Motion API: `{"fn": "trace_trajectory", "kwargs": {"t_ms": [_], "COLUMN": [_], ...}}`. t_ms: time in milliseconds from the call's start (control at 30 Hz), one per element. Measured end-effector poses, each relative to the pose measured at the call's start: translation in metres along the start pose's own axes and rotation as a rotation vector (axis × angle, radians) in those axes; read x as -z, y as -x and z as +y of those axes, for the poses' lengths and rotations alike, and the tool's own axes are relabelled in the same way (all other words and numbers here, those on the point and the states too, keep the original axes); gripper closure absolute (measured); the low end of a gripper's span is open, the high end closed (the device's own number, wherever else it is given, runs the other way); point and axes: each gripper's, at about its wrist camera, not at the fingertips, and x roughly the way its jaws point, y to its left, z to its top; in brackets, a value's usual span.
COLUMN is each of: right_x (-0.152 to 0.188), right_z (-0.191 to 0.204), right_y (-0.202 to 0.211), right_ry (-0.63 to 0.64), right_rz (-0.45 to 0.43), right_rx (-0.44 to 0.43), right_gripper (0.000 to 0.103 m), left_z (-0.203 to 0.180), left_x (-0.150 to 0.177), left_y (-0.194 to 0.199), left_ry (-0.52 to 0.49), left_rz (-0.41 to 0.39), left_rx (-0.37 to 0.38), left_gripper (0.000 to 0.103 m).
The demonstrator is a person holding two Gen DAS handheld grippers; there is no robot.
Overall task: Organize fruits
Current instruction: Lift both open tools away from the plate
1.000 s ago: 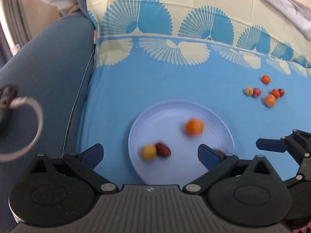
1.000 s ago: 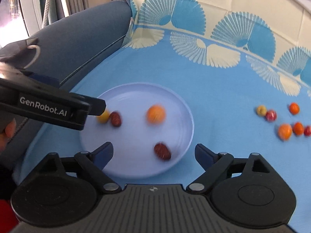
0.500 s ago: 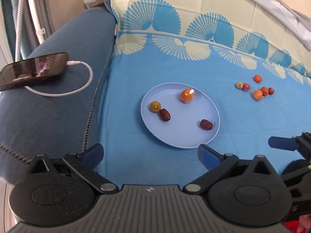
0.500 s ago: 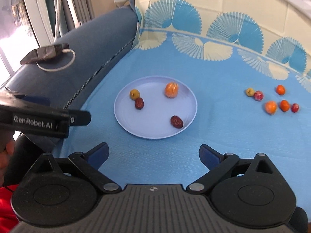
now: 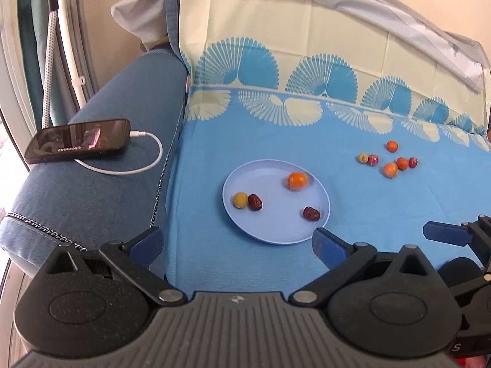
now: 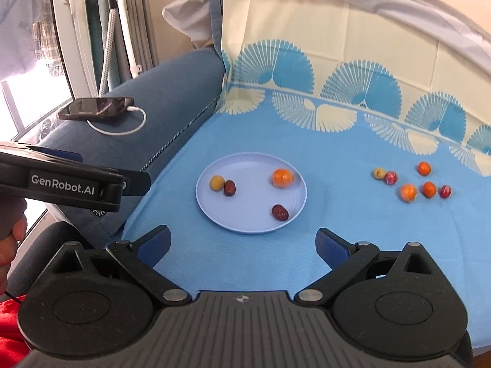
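Hovering over the blue cloth (image 5: pixel 353 132), the left gripper (image 5: pixel 237 243) and right gripper (image 6: pixel 242 242) both gape wide, empty. Four fruits lie on the plate (image 6: pixel 245 165); six more fruits (image 6: pixel 411 181) sit well apart on the cloth.

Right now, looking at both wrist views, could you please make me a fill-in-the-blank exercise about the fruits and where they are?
1. The plate holds ____ fruits.
2. On the blue cloth beside the plate lie ____ loose fruits.
3. The phone rests on the sofa arm with a ____ cable plugged in.
4. The yellow fruit on the plate sits next to a dark ____ one.

Missing words: four; six; white; red
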Motion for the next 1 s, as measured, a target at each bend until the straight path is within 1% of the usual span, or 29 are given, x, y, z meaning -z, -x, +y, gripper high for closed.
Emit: {"fn": "trace_trajectory", "kwargs": {"t_ms": [167,500,1000], "right_x": [0.002,0.006,0.007], "right_z": [0.001,0.003,0.006], "right_y": [0.009,0.019,0.022], "right_ry": [-0.004,0.003,0.005], "right_rz": [-0.021,-0.042,-0.05], "right_rx": [0.003,0.001,0.015], "right_gripper": [0.002,0.001,0.001], "left_z": [-0.003,-0.005,0.001], "left_x": [0.002,0.004,0.005], "left_y": [0.012,0.021,0.024], "left_ry": [-0.001,-0.01,0.0], "left_rz": [-0.021,-0.044,-0.045], "left_rx": [-0.003,-0.005,-0.018], "left_gripper": [0.0,0.0,0.0]}}
